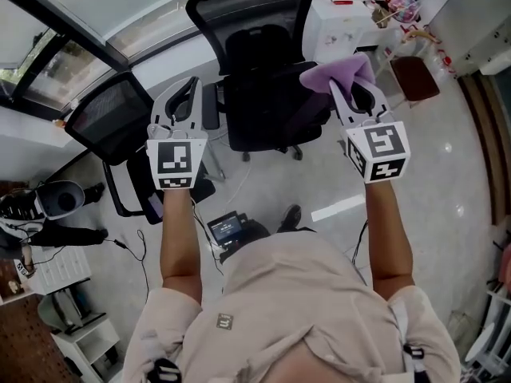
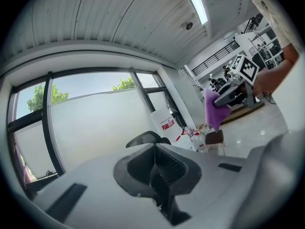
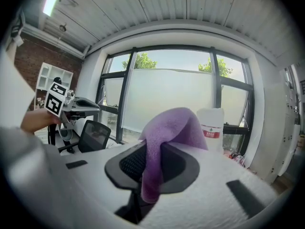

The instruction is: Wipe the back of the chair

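A black office chair [image 1: 263, 58] with a mesh back and headrest stands in front of me in the head view. My right gripper [image 1: 357, 86] is held up over the chair's right side, shut on a purple cloth [image 1: 339, 72]. In the right gripper view the cloth [image 3: 174, 125] drapes over the closed jaws of the right gripper [image 3: 150, 168]. To the chair's left, my left gripper [image 1: 190, 86] is raised and shut with nothing in it. The left gripper view shows the left gripper [image 2: 155, 163] empty, the chair's top [image 2: 143, 138] beyond it, and the cloth [image 2: 214, 109] hanging at the right.
A second black mesh chair [image 1: 112, 118] stands at the left by the windows. At the back right are a white desk [image 1: 351, 18] with clutter and a brown stool [image 1: 413, 78]. A small device [image 1: 231, 228] lies on the floor near my feet. A white canister [image 3: 210, 123] stands by the window.
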A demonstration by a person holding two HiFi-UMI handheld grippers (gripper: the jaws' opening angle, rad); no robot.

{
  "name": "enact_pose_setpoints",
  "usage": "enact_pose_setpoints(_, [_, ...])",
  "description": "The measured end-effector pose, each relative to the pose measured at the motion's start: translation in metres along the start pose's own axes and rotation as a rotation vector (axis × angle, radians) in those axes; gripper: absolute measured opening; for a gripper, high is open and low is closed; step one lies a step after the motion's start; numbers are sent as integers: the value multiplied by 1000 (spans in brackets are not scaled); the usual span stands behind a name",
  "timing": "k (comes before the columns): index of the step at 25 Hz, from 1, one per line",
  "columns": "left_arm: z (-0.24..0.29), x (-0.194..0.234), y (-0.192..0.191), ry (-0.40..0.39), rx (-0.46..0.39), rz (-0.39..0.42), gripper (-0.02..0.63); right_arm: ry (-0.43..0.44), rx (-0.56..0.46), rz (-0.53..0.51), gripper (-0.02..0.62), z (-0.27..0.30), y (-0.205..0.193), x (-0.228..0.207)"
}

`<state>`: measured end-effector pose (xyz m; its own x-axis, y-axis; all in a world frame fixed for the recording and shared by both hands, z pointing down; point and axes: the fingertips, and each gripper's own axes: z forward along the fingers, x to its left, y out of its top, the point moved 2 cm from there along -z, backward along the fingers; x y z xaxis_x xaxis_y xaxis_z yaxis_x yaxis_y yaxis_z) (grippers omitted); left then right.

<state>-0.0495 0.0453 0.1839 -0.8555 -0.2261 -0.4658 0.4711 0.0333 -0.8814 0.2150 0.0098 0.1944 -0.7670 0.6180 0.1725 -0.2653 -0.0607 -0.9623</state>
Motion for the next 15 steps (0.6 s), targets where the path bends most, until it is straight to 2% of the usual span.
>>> enact_pose_setpoints(7, [30, 3, -1, 1, 0, 11, 9, -3, -3, 13, 48, 15, -4, -15])
enact_pose_setpoints(15, [94, 35, -22, -18, -25, -20, 9, -50, 27, 9, 48, 55, -7, -27])
